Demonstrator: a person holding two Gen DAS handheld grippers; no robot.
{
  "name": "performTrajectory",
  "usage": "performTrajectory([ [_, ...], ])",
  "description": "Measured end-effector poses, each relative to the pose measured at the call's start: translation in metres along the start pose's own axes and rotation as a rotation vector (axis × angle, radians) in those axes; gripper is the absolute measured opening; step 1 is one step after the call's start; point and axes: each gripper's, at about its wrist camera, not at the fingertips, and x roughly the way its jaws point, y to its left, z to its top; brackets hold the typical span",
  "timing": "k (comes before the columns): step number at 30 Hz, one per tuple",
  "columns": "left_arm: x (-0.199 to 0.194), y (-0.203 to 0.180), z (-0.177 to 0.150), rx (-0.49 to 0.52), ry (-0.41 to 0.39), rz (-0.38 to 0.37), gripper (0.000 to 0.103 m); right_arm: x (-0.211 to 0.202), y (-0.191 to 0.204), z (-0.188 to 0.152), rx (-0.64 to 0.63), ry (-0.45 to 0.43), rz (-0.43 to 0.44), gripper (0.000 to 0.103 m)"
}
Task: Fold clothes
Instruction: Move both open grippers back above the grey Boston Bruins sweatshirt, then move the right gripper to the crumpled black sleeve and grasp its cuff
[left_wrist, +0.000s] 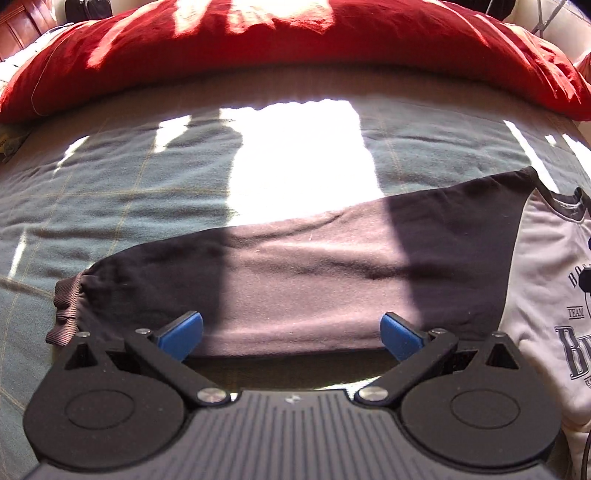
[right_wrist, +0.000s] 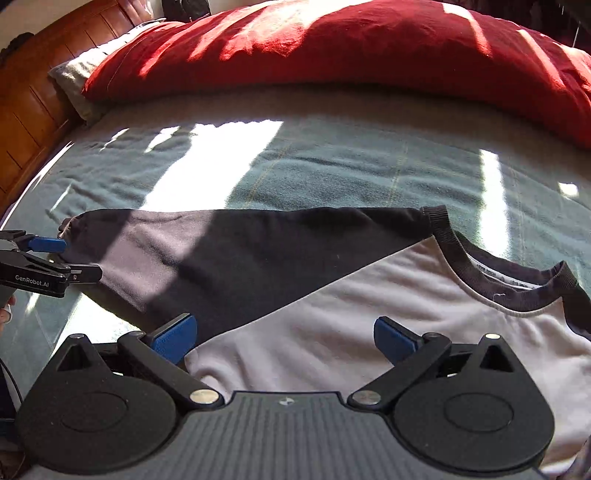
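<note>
A white raglan sweatshirt (right_wrist: 351, 332) with dark sleeves and a dark ribbed collar (right_wrist: 517, 291) lies flat on the bed. Its dark sleeve (left_wrist: 314, 273) stretches out to the left, ending in a ribbed cuff (left_wrist: 66, 306). My left gripper (left_wrist: 291, 332) is open, its blue fingers spread over the sleeve's near edge; it also shows in the right wrist view (right_wrist: 62, 254) at the cuff end. My right gripper (right_wrist: 286, 338) is open, low over the white chest near the armpit seam. The printed chest lettering (left_wrist: 572, 350) shows at the left wrist view's right edge.
A grey-green checked blanket (right_wrist: 332, 173) covers the bed, with bright sun patches. A long red pillow (right_wrist: 332, 48) lies along the far side. A wooden headboard (right_wrist: 33, 99) stands at the left.
</note>
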Motion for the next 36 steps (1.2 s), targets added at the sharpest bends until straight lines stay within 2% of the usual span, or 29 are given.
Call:
performTrajectory([
  [2,-0.007,-0.033,0.006,0.017,-0.014,-0.031,0.101,-0.018,-0.024,-0.012,0.020,0.007,-0.044,0.103],
  [7,-0.027,-0.114,0.019,0.056,-0.048,-0.101,0.101,-0.045,-0.071,-0.033,0.062,0.017,-0.042,0.103],
  [12,-0.037,-0.182,0.018,0.096,-0.053,-0.125,0.102,-0.073,-0.117,-0.054,0.103,0.026,-0.039,0.103],
  [16,-0.037,-0.222,0.014,0.096,-0.044,-0.139,0.102,-0.087,-0.147,-0.070,0.120,0.037,-0.036,0.103],
  [20,-0.030,-0.255,0.012,0.112,-0.019,-0.187,0.102,-0.099,-0.171,-0.088,0.148,0.033,-0.038,0.103],
  [25,-0.016,-0.283,0.013,0.194,0.014,-0.252,0.102,-0.123,-0.198,-0.139,0.276,0.011,-0.132,0.103],
  [30,-0.011,-0.296,0.011,0.289,0.021,-0.306,0.102,-0.130,-0.188,-0.189,0.380,0.044,-0.147,0.103],
  [34,-0.010,-0.295,0.007,0.351,0.022,-0.322,0.102,-0.116,-0.155,-0.210,0.399,0.093,-0.137,0.103],
  [36,-0.009,-0.292,0.006,0.354,0.025,-0.330,0.102,-0.104,-0.138,-0.217,0.398,0.119,-0.176,0.103],
])
